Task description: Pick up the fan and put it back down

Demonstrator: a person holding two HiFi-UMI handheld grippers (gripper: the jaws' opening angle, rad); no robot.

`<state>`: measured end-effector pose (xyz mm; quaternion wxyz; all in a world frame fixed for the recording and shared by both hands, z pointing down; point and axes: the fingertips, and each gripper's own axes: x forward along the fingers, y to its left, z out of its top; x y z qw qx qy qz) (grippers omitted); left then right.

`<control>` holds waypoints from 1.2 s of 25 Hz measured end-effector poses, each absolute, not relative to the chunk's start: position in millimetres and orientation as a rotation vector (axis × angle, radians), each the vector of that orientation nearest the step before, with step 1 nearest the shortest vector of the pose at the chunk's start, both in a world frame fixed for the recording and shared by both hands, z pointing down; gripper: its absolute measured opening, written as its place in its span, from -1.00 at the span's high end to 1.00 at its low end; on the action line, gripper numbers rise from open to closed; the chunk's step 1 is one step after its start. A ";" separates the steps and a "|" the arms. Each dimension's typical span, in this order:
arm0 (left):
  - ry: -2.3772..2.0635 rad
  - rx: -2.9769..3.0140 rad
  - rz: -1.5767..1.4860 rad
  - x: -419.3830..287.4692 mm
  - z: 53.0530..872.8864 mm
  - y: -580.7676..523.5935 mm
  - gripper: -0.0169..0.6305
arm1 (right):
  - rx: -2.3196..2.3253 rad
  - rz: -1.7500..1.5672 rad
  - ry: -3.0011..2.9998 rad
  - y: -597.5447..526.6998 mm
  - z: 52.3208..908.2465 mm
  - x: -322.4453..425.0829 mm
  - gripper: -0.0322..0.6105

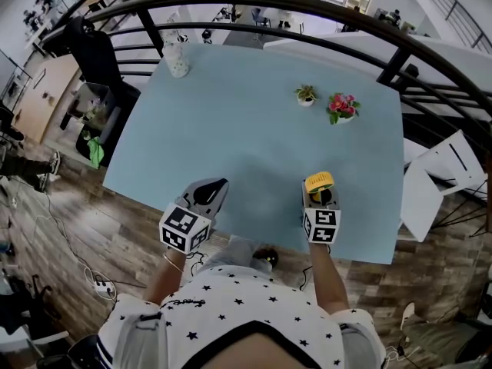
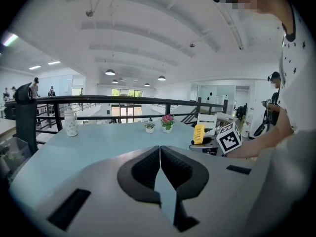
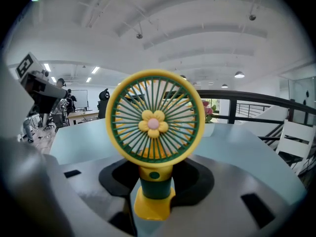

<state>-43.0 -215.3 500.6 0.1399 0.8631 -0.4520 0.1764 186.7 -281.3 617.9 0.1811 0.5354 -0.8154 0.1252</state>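
Note:
In the right gripper view a small yellow and green fan (image 3: 154,125) with a flower at its hub stands upright. My right gripper (image 3: 155,181) is shut on its green handle. In the head view the fan (image 1: 319,181) and right gripper (image 1: 320,194) sit over the near right part of the light blue table (image 1: 231,129). Whether the fan's base touches the table I cannot tell. My left gripper (image 1: 215,188) hovers at the near left, and its jaws (image 2: 160,152) meet with nothing between them. The left gripper view shows the fan (image 2: 198,134) off to the right.
Two small flower pots (image 1: 306,94) (image 1: 342,108) stand at the far right of the table, and a white bottle (image 1: 176,58) at the far left corner. A black railing (image 1: 307,6) curves behind. A white chair (image 1: 434,183) is beside the right edge.

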 end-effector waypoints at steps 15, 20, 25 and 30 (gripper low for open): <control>-1.302 2.488 0.529 -42.2 501.0 -224.2 0.86 | 1.488 0.402 -2.256 -278.5 641.6 189.9 0.37; -1.304 2.484 0.532 -41.8 502.7 -224.6 0.86 | 1.476 0.387 -2.255 -279.4 643.5 188.9 0.37; -1.300 2.482 0.532 -40.8 502.4 -223.6 0.86 | 1.469 0.359 -2.264 -280.7 641.0 185.7 0.37; -1.298 2.482 0.536 -38.2 504.6 -222.5 0.86 | 1.469 0.342 -2.270 -280.4 643.9 185.2 0.37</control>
